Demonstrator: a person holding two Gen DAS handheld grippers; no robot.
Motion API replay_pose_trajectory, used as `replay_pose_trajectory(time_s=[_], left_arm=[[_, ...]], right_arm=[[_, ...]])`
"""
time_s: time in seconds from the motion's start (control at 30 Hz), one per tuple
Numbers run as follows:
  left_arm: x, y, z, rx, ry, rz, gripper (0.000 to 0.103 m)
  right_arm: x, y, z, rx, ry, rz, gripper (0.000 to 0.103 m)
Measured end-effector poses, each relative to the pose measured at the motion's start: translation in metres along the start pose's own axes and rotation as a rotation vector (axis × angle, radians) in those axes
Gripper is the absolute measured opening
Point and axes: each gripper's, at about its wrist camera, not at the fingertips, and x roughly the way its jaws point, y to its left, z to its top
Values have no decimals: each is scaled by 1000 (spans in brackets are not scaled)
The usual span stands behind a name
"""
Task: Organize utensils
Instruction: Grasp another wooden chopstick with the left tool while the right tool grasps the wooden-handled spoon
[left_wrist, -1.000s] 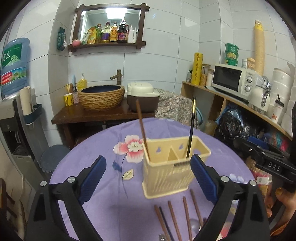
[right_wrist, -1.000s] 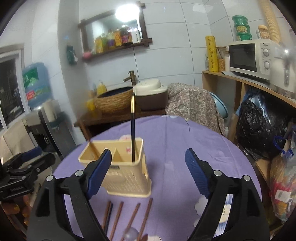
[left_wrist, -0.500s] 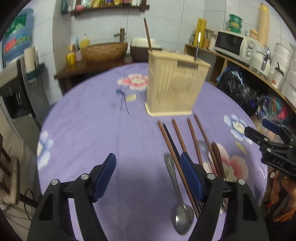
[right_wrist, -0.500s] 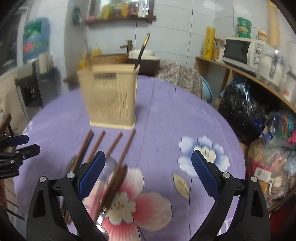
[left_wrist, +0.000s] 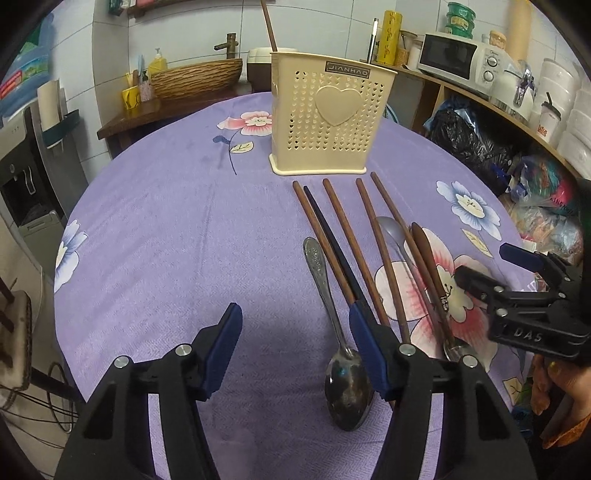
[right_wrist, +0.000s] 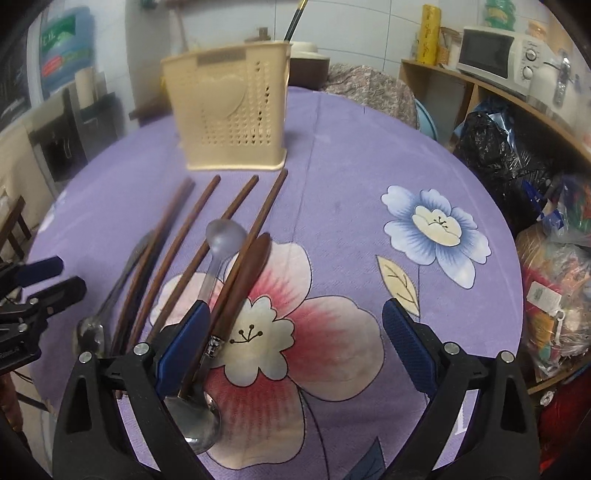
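Note:
A cream perforated utensil holder (left_wrist: 325, 122) (right_wrist: 229, 110) stands on the purple flowered tablecloth (left_wrist: 166, 229). It holds one brown chopstick (left_wrist: 267, 26) and one dark chopstick (left_wrist: 373, 37). In front of it lie several brown chopsticks (left_wrist: 340, 221) (right_wrist: 188, 236), a metal spoon (left_wrist: 332, 306), a translucent spoon (right_wrist: 221, 236) and a wood-handled spoon (right_wrist: 247, 280). My left gripper (left_wrist: 293, 325) is open and low, with the metal spoon just inside its right finger. My right gripper (right_wrist: 293, 314) is open; the wood-handled spoon lies by its left finger. Neither holds anything.
A wooden shelf on the right carries a microwave (left_wrist: 458, 55) and white containers. Below it sit a black bag (left_wrist: 465, 140) and other bags. A woven basin (left_wrist: 195, 77) rests on a dark side table behind, and a water dispenser (left_wrist: 26, 158) stands to the left.
Both grippers have dropped from above the holder and pulled back to the near side of the table. They now hover low over the utensils lying flat, and both remain open.

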Motion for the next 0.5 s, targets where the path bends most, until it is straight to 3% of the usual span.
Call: replay_pose_trajectory(time_s=[0.23,0.4,0.5], left_arm=[[0,2,-1,-14,-6,10,60],[-1,4,-1,-18,-3,3,60],[-1,6,0,-23,-4,1,60]], right_arm=[[16,10,3,0,58,-25,93],[20,9,4,1,70,-24,72],[23,1,5,25,85,7,68]])
